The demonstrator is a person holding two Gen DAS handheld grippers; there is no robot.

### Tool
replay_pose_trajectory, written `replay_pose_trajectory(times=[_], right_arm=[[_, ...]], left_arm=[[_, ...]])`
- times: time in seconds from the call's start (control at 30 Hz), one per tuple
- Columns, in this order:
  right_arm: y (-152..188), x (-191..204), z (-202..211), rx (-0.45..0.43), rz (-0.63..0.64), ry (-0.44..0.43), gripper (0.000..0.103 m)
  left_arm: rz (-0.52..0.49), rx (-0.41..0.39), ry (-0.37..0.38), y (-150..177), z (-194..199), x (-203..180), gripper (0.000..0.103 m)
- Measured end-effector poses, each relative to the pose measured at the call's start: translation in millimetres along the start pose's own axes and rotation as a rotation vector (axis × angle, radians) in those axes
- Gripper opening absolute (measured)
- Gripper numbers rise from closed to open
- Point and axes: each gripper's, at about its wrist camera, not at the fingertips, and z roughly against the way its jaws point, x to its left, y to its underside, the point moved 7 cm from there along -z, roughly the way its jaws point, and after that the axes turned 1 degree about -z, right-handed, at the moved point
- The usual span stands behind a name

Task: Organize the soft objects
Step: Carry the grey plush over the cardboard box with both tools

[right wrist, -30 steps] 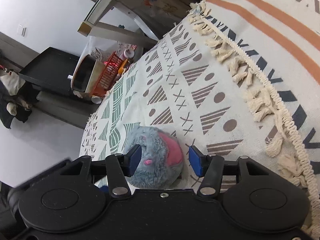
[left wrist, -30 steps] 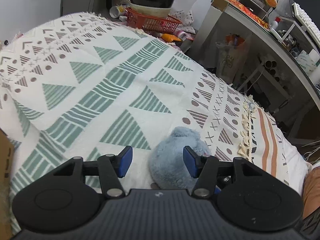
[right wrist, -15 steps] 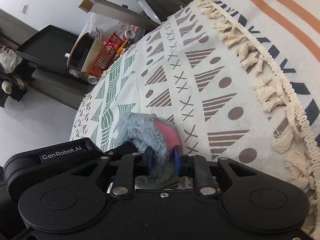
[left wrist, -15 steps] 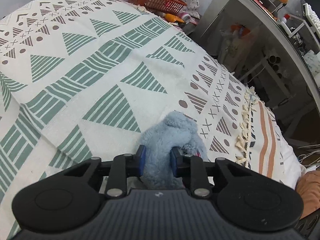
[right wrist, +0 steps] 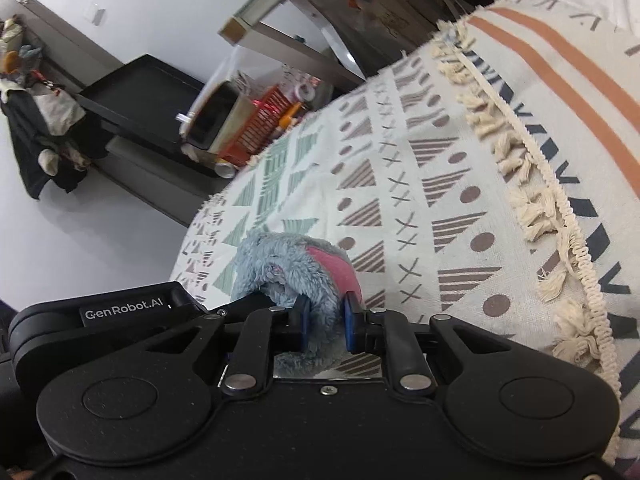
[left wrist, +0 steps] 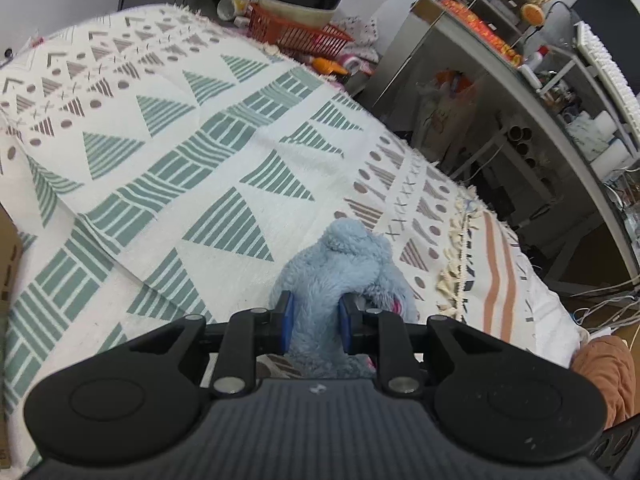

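Left wrist view: a blue plush toy (left wrist: 340, 264) lies on the patterned bedspread (left wrist: 192, 168), near its tasselled fringe (right wrist: 532, 200), squeezed by the left claw (left wrist: 315, 322). The right claw (right wrist: 324, 322) also grips its fur beside a pink patch (right wrist: 334, 270).

"GenRobot.AI" in white on the black left gripper (right wrist: 256, 304) housing
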Motion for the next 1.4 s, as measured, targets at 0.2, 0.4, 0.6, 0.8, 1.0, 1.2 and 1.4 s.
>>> replay_pose_trajectory(times=[0.2, 0.4, 0.6, 0.8, 1.0, 1.2, 1.4], right_arm=[[3, 6, 25, -0.022, -0.003, -0.028, 0.016], [8, 24, 44, -0.036, 0.058, -0.023, 0.015], [16, 44, 61, -0.044, 0.078, -0.050, 0.015], [26, 64, 73, -0.041, 0.095, -0.078, 0.015], [40, 86, 80, -0.036, 0.120, -0.098, 0.015], [54, 111, 86, -0.036, 0.159, -0.120, 0.015], [70, 137, 87, -0.028, 0.202, -0.127, 0.015]], left_arm=[[-0.018, -0.024, 0.020, 7, 24, -6, 0.022], [-0.017, -0.054, 0.023, 10, 51, -6, 0.022], [-0.010, -0.089, 0.030, 11, 80, 1, 0.022], [0.009, -0.121, 0.032, 10, 106, 14, 0.022], [0.026, -0.150, 0.030, 8, 131, 31, 0.022], [0.050, -0.178, 0.045, 6, 156, 52, 0.022], [0.072, -0.203, 0.046, 3, 175, 76, 0.022]])
